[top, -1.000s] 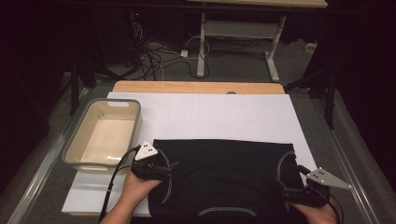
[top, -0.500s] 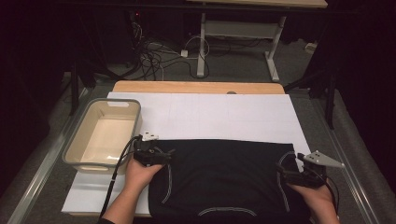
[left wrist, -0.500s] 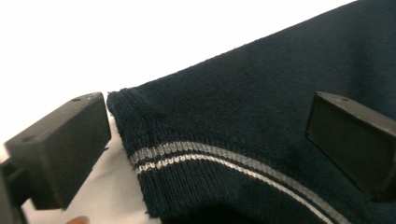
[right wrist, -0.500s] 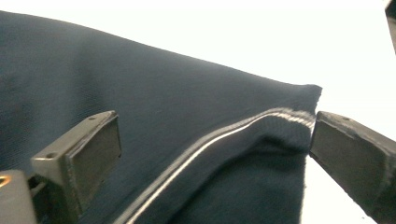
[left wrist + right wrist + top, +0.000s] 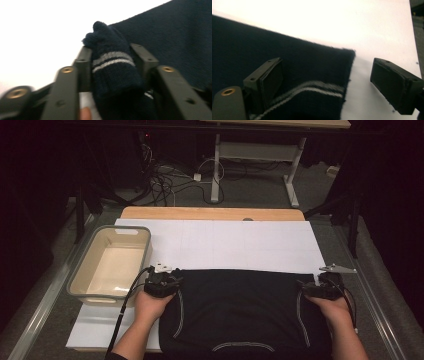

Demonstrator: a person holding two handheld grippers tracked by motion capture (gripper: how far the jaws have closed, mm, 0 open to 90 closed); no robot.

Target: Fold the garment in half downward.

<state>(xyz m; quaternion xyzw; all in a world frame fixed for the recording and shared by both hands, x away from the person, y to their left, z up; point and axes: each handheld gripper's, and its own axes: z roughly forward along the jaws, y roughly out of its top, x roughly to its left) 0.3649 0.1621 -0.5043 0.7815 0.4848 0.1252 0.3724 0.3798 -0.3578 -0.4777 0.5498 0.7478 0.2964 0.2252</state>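
Both hands have slid toward twelve o'clock along the dark sweater [image 5: 240, 310], up to its far corners. The left gripper [image 5: 162, 281] has just been closing, and its fingers [image 5: 83, 67] now pinch a bunched, striped corner. The right gripper [image 5: 320, 287] has narrowed slightly, its fingers [image 5: 272, 77] apart astride the other corner.

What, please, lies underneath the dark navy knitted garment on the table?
The dark navy knitted garment rests on a white paper sheet, bare beyond its far edge. Whatever sits beneath the cloth itself is covered.
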